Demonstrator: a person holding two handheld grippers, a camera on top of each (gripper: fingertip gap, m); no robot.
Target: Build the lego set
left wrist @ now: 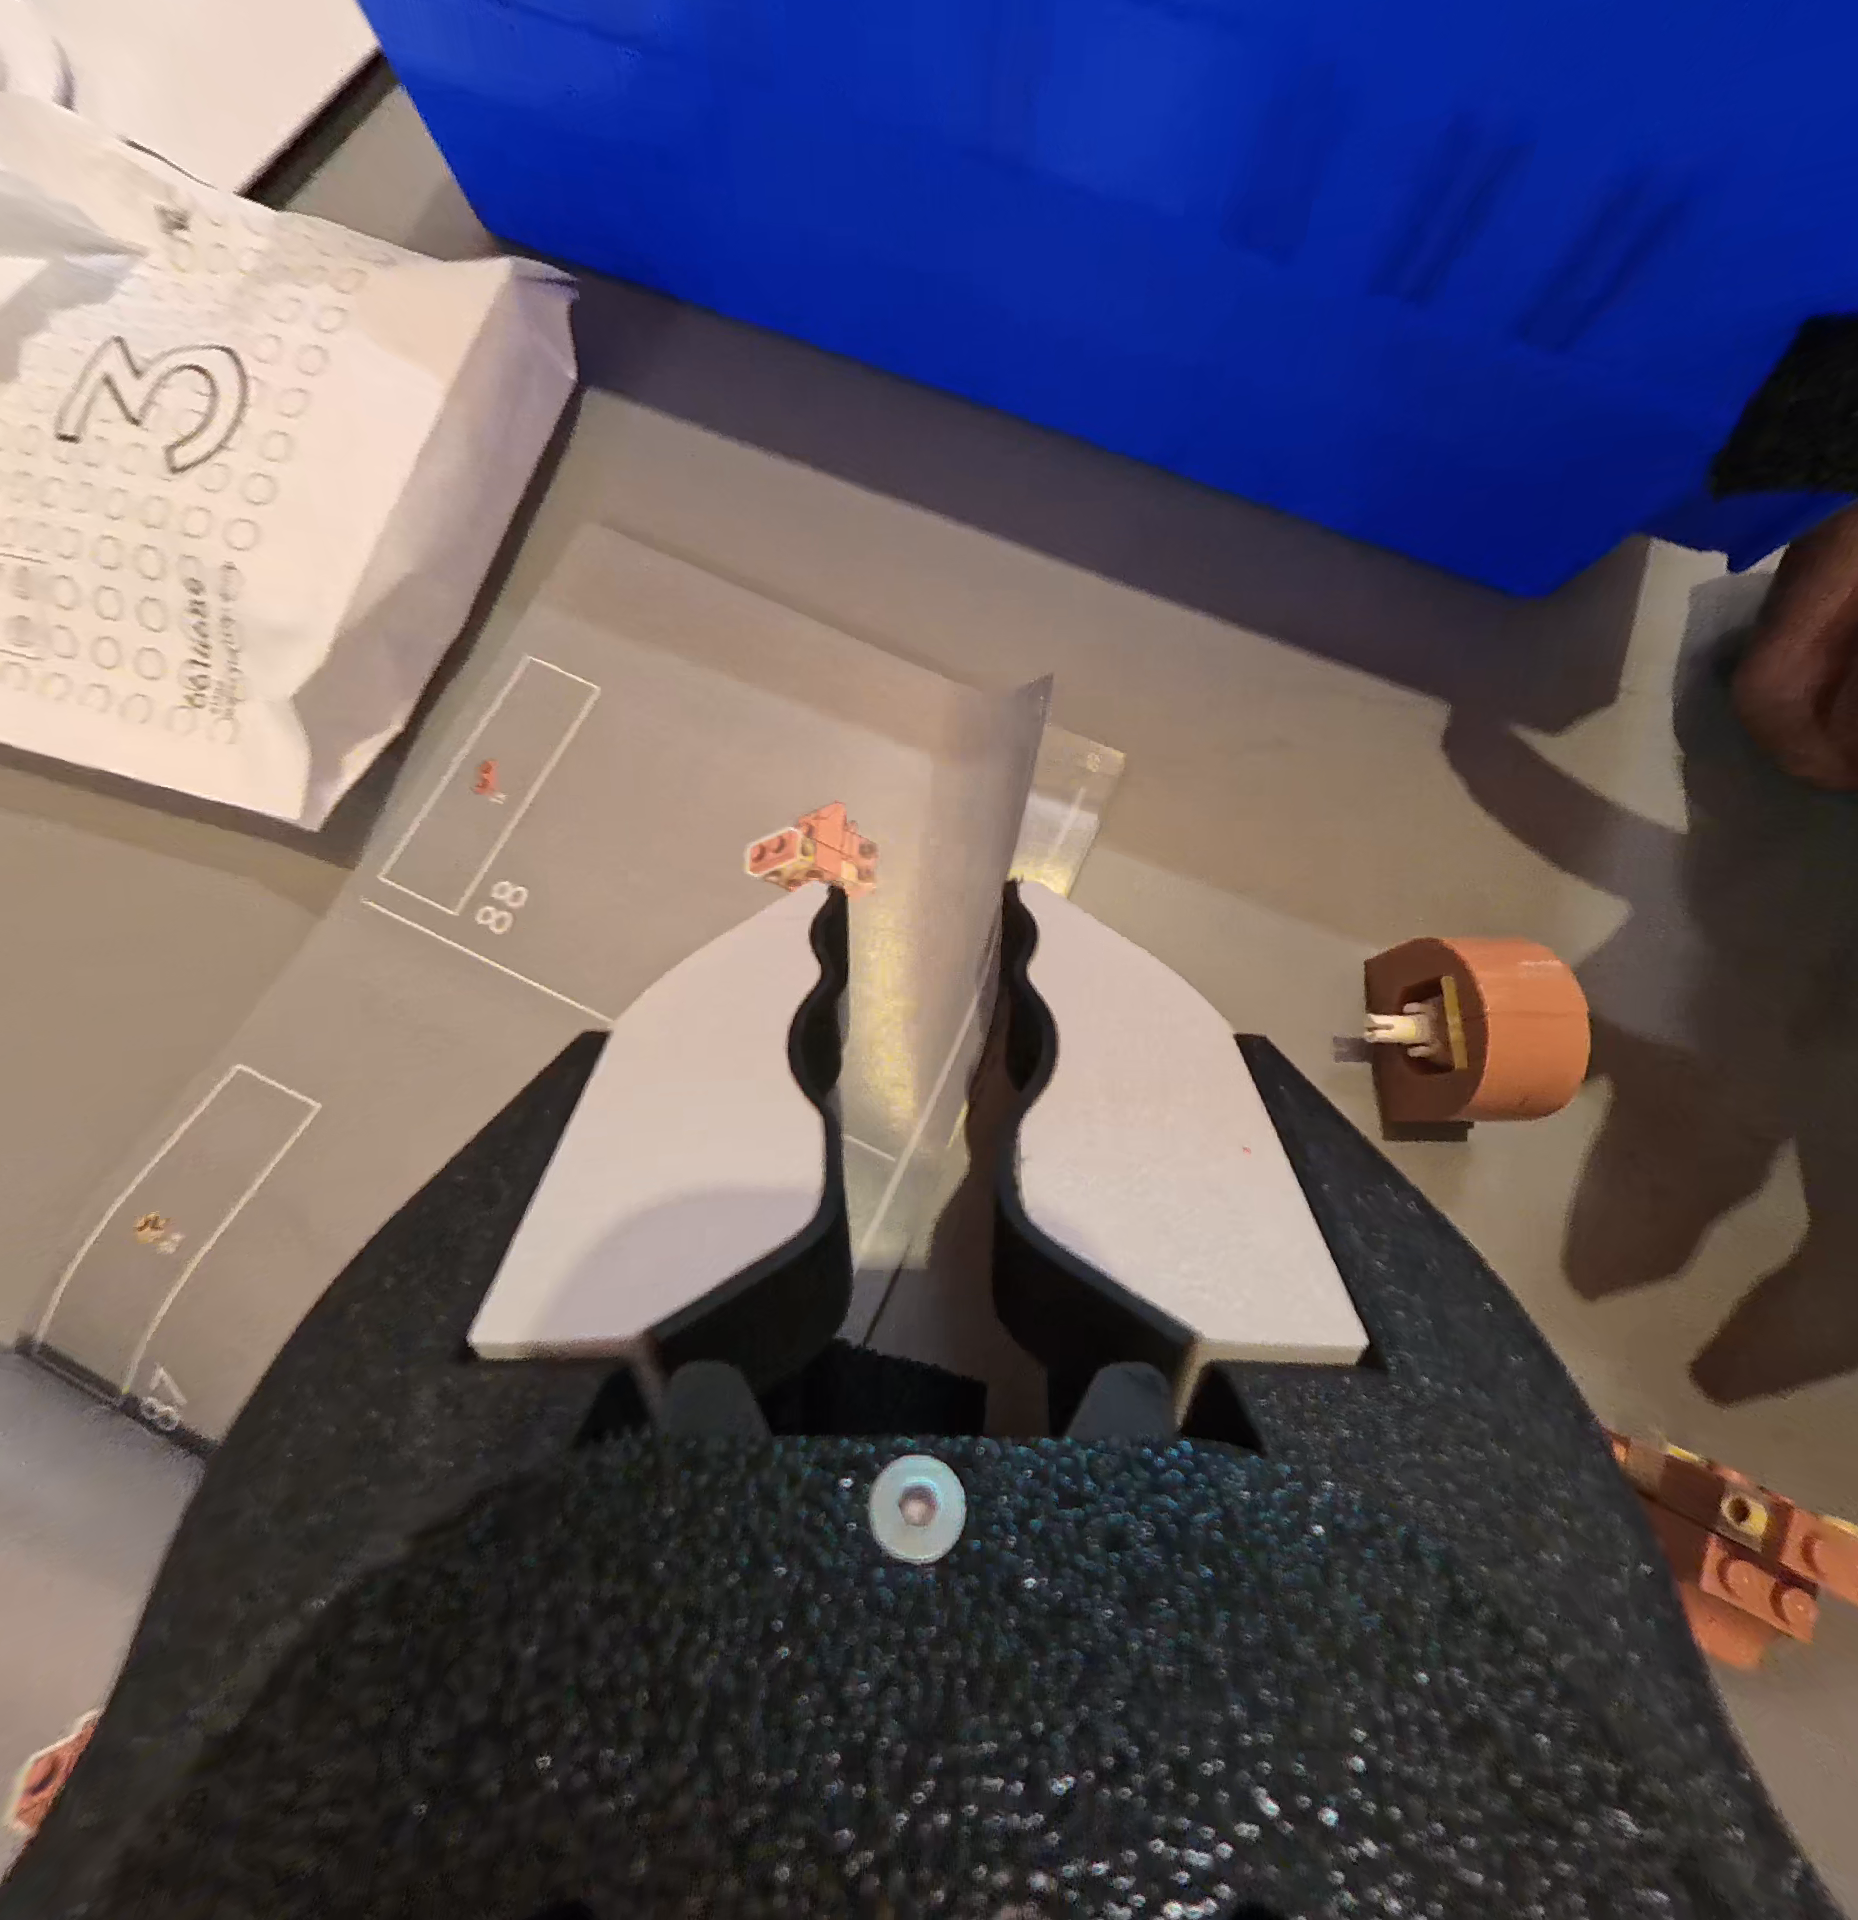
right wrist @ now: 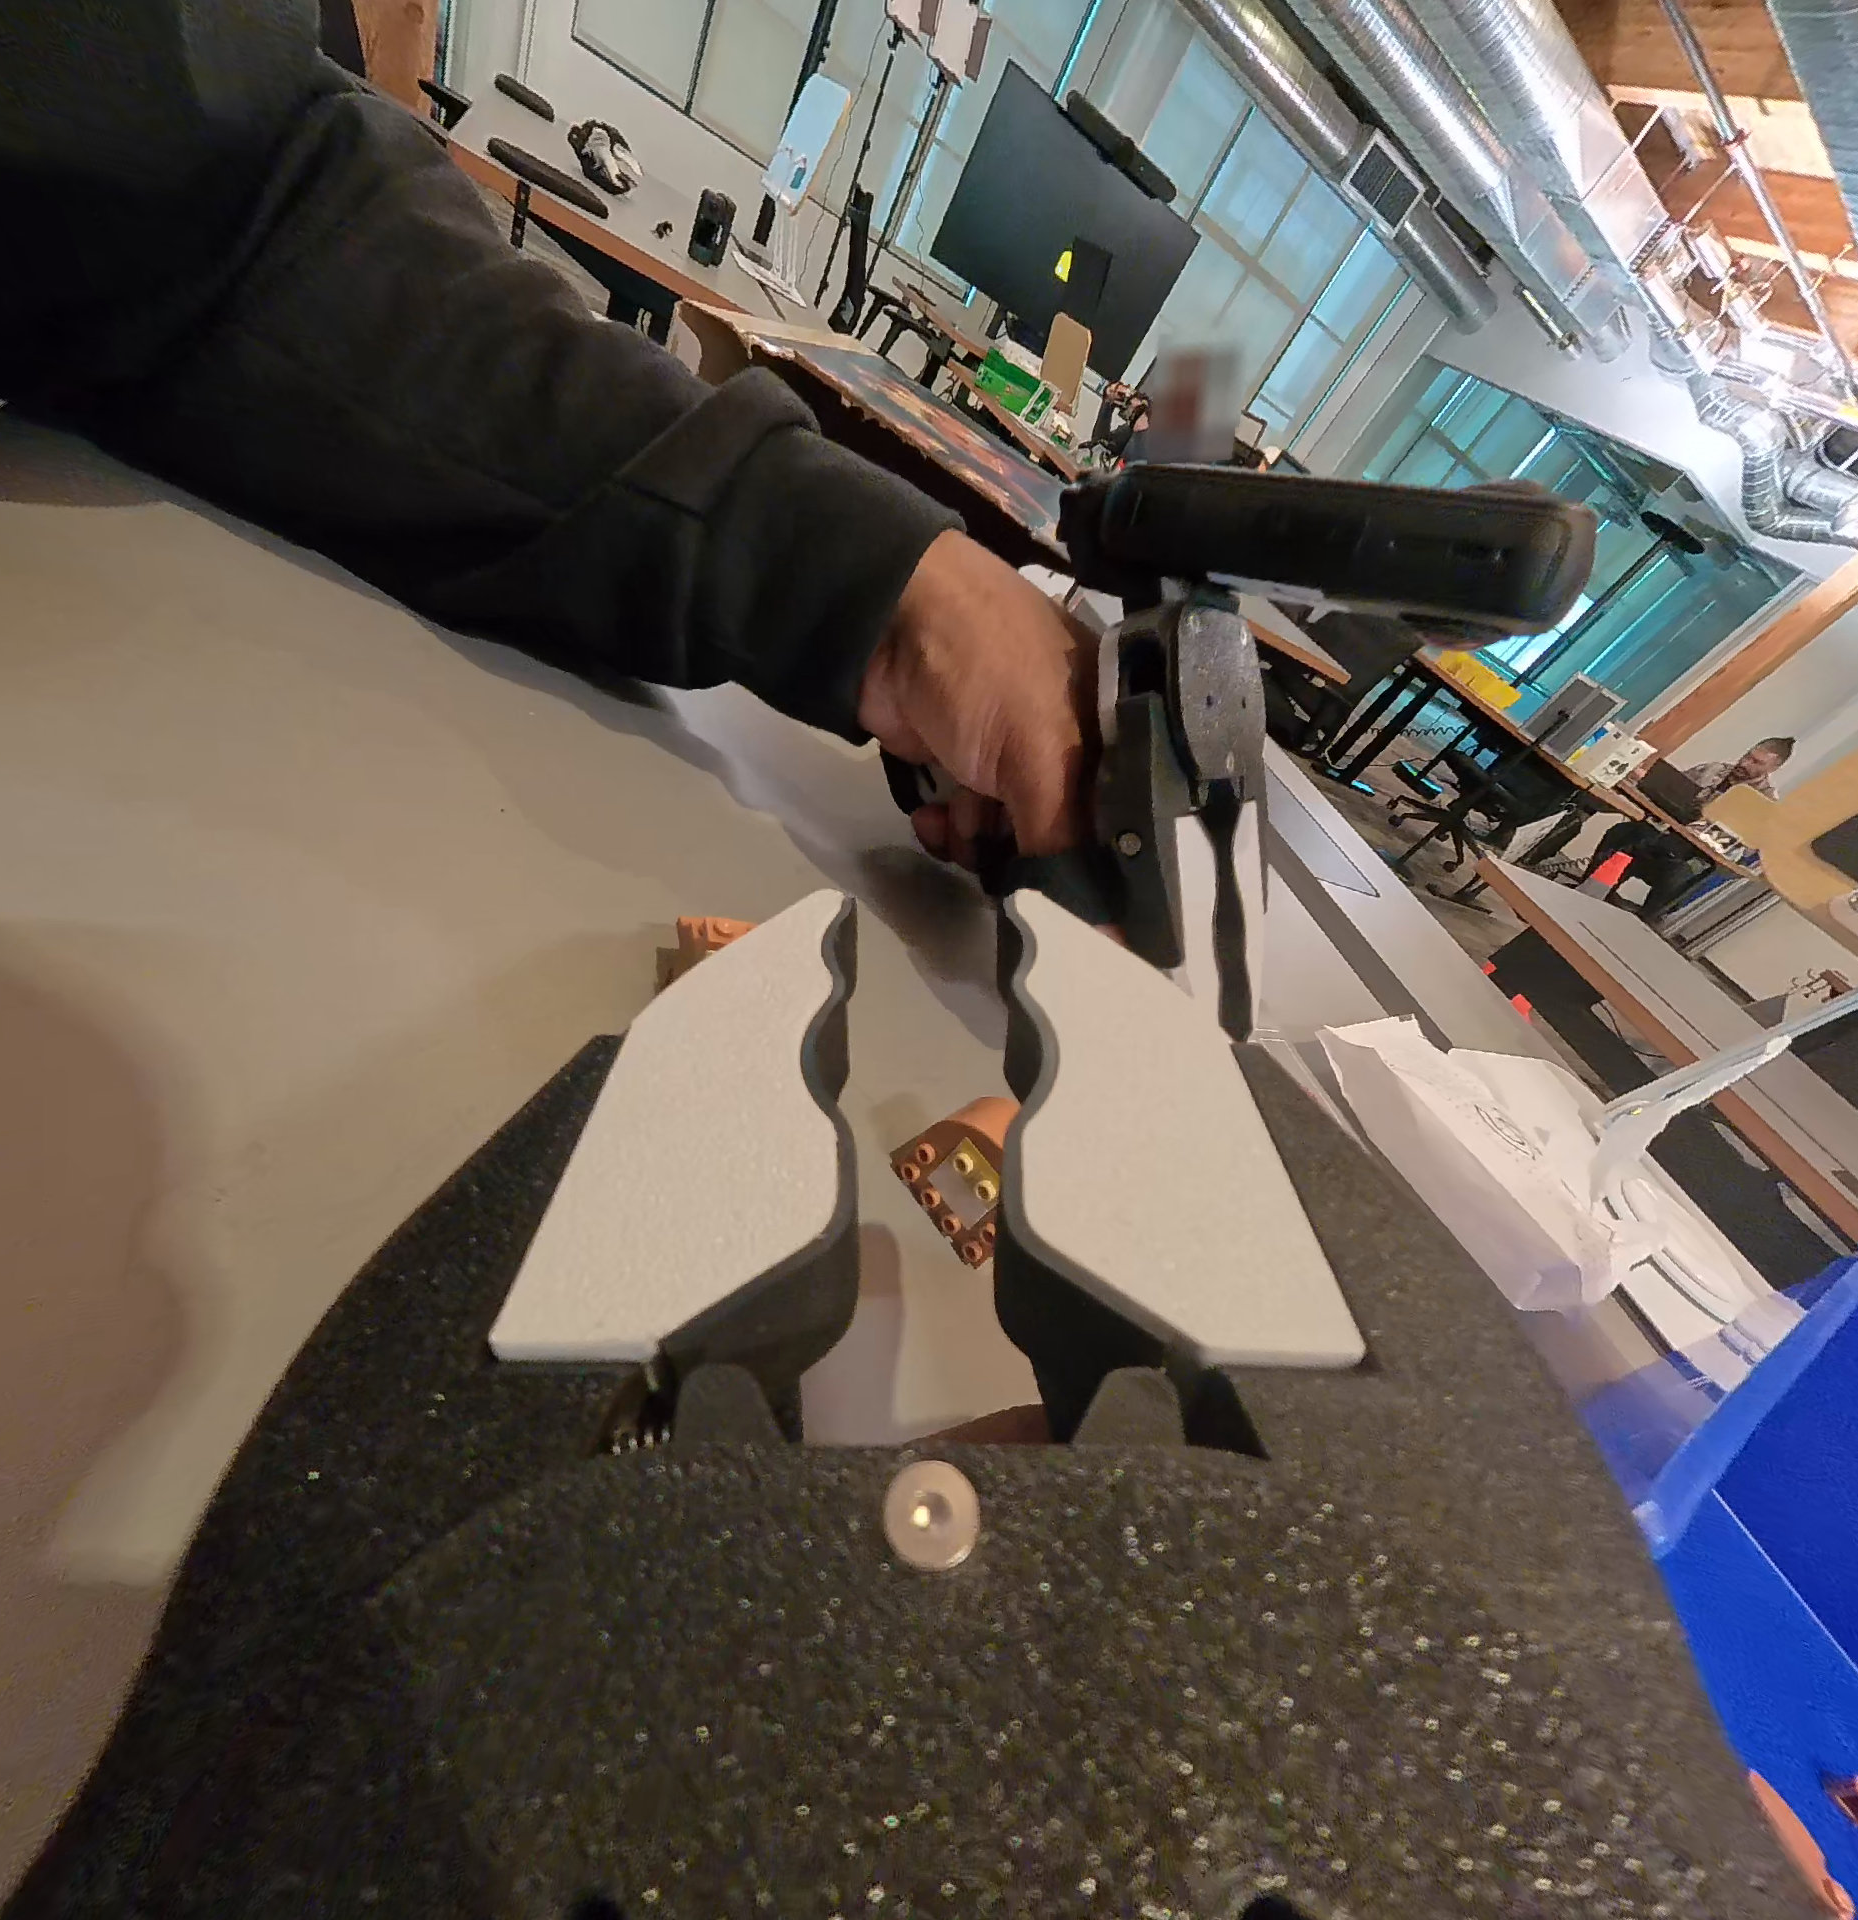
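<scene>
My left tongs (left wrist: 925, 904) stand parted astride a lifted grey booklet page (left wrist: 935, 935), not clearly pinching it. My right tongs (right wrist: 925, 925) hang released above a brown studded brick piece (right wrist: 956, 1179) on the grey bench (right wrist: 281, 831).

We see blue bin (left wrist: 1112, 260). White bag (left wrist: 229, 499) printed with grey ring pattern. Grey booklet (left wrist: 634, 935) with thin white outlines, small orange-pink brick drawing. Round brick piece (left wrist: 1486, 1029) orange with dark brown face, cream peg. We note both grippers: speckled black bodies, pale grey fingers (right wrist: 717, 1122), black pads. Table (right wrist: 281, 831) grey. Sleeve (right wrist: 437, 395) dark charcoal.
</scene>
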